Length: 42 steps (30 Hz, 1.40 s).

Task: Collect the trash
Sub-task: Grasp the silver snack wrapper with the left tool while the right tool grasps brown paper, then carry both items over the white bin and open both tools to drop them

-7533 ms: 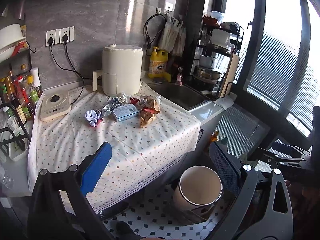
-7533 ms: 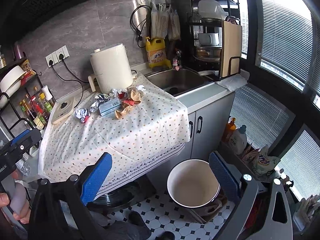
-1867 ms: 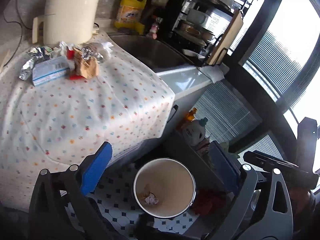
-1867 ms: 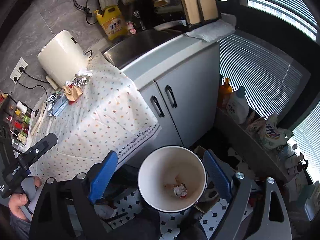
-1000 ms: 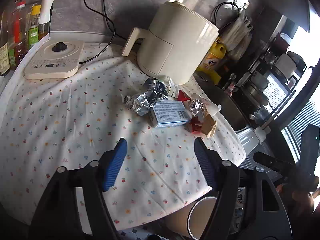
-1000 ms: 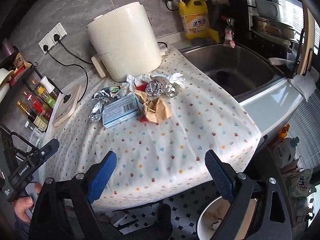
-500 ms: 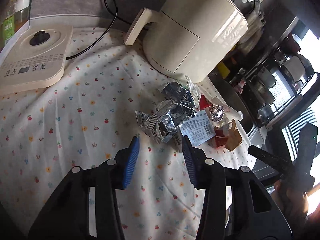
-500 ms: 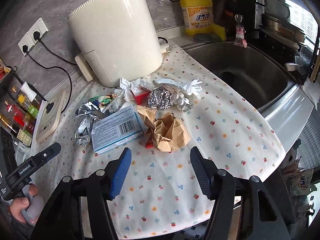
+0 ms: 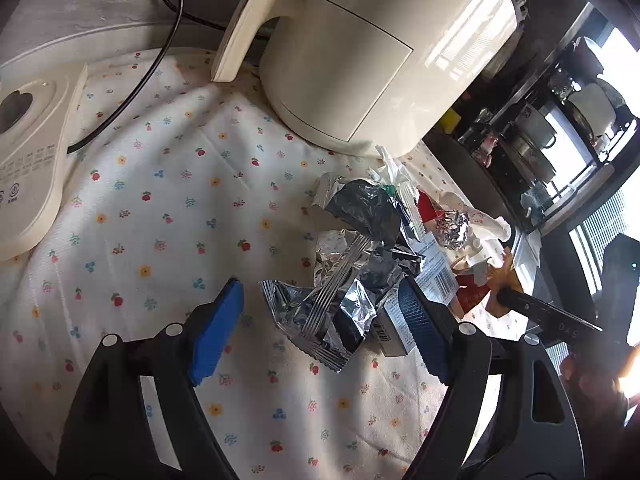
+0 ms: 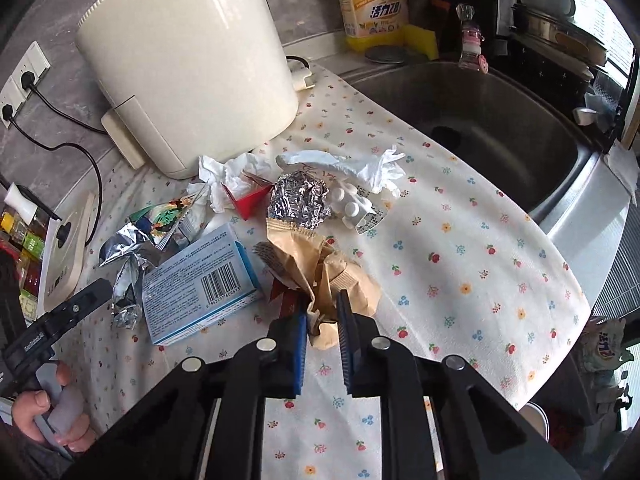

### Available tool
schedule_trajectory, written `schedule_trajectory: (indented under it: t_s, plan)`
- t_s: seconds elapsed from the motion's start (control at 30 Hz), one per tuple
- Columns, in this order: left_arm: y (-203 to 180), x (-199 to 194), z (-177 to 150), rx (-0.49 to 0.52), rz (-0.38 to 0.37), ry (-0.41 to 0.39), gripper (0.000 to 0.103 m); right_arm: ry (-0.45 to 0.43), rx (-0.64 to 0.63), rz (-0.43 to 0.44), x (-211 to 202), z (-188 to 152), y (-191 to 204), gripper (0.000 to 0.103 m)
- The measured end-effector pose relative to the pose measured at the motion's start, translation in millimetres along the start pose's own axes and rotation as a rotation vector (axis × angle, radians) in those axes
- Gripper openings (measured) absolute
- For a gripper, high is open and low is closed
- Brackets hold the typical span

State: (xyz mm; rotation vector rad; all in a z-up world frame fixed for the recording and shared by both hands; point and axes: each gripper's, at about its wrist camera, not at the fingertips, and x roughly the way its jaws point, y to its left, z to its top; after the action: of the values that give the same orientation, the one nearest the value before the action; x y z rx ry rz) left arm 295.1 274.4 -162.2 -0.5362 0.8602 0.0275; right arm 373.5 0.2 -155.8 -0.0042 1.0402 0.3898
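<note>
A heap of trash lies on the flowered cloth in front of a cream appliance. In the left wrist view my left gripper (image 9: 320,328) is open, its blue pads on either side of a crumpled silver foil wrapper (image 9: 332,304). In the right wrist view my right gripper (image 10: 322,334) is nearly shut, pinching the near edge of a crumpled brown paper bag (image 10: 320,276). Beside it lie a blue carton (image 10: 200,284), a foil ball (image 10: 300,200), a red scrap (image 10: 250,200), white tissue (image 10: 232,176) and a white glove (image 10: 352,168).
The cream appliance (image 10: 188,64) stands behind the heap. A steel sink (image 10: 480,120) lies to the right, a yellow detergent bottle (image 10: 372,0) behind it. A white induction cooker (image 9: 28,184) sits at the left. The bin rim (image 10: 538,420) shows below the counter edge.
Both grippers came up from the floor bin to the trash heap. The left jaws narrowed around the foil wrapper; the right jaws closed on the brown paper bag.
</note>
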Motion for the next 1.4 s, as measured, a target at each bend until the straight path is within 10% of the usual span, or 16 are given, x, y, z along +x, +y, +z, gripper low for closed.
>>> schedule_trajectory:
  t_s: [0.17, 0.3, 0.47, 1.4]
  plan:
    - [-6, 12, -3, 0.037, 0.004, 0.01, 0.079, -0.015, 0.044, -0.008, -17, -9, -6, 0.013]
    - [-9, 15, -8, 0.048, 0.012, 0.023, 0.043, -0.02, 0.051, -0.015, -29, -17, -7, 0.013]
    - [-3, 3, -17, 0.022, 0.004, 0.007, 0.027, -0.051, 0.048, -0.028, -42, -21, -8, 0.013]
    - [-54, -147, -117, -0.074, 0.219, -0.22, 0.025, -0.192, -0.083, 0.217, -124, -52, -17, 0.013]
